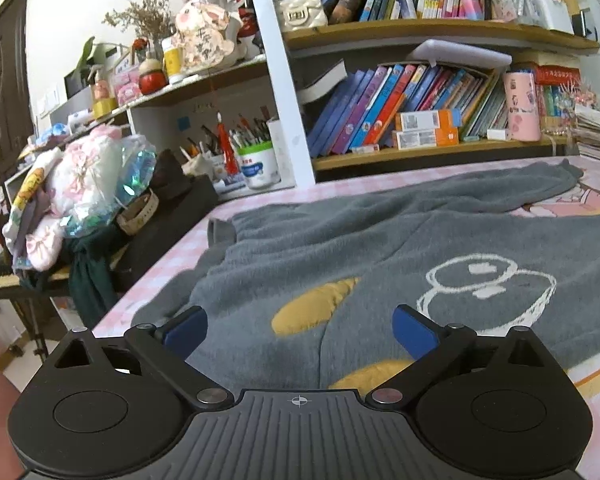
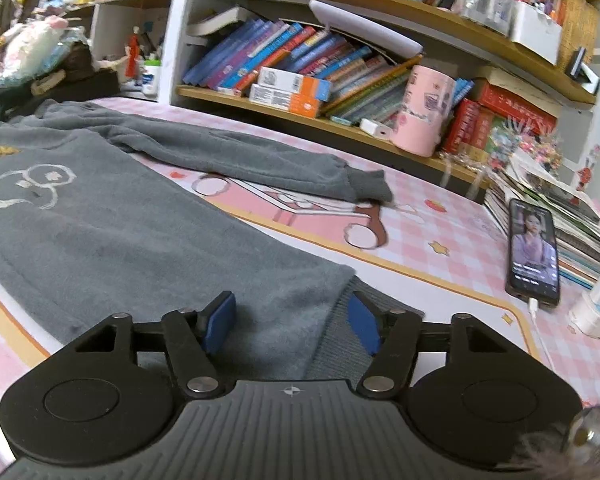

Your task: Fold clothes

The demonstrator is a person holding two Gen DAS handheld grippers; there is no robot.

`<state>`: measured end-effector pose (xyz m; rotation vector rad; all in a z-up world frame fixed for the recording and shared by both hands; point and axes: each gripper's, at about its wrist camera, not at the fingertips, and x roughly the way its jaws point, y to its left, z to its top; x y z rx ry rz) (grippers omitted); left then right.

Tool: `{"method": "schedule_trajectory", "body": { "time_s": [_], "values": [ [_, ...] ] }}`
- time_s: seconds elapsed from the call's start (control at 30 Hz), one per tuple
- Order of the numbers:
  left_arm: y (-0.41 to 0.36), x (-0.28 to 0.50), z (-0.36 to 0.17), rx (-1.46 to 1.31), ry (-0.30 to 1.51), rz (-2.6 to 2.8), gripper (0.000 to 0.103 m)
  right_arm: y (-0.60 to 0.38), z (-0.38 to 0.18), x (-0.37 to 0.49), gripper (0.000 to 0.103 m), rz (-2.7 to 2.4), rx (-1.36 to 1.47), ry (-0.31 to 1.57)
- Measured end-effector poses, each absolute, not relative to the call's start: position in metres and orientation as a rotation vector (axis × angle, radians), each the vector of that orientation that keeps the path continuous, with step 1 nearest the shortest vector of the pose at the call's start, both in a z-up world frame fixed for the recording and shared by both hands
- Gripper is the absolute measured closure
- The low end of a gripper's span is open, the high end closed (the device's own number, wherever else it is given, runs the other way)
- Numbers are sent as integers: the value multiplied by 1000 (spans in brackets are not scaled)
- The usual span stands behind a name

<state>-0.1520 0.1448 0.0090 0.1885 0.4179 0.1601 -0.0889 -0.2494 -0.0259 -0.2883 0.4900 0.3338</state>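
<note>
A grey fleece sweater with a white outline drawing and yellow patches lies spread flat on the pink checked table mat. My left gripper hovers over the sweater's body, jaws wide open with nothing between its blue pads. In the right wrist view the sweater reaches to its ribbed hem, and one sleeve stretches out to the right, ending in a cuff. My right gripper stands open over the hem corner. The fabric lies flat between its pads and is not pinched.
A phone with a cable leans on a stack of magazines at the right. A pink cup and bookshelves line the back. A pile of bags and cloth sits beyond the table's left edge.
</note>
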Motion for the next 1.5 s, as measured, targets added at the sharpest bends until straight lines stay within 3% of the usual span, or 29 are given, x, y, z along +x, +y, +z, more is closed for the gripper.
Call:
{"method": "schedule_trajectory", "body": {
  "time_s": [0.17, 0.53, 0.63, 0.9, 1.23, 1.5],
  "values": [
    [145, -141, 10, 164, 424, 123, 2, -241, -19, -91, 40, 376, -281, 464],
    [142, -102, 28, 190, 495, -14, 2, -249, 15, -72, 19, 464, -218, 443],
    [146, -86, 31, 193, 525, -34, 2, -252, 25, -59, 17, 472, -238, 456],
    [157, -32, 39, 262, 571, -85, 2, -245, 42, 5, 16, 486, -303, 524],
    [167, 20, 72, 288, 454, -83, 2, -234, 53, 119, 16, 418, -96, 612],
    [181, 67, 64, 321, 504, -106, 2, -212, 35, 158, 17, 435, -260, 618]
  ]
}}
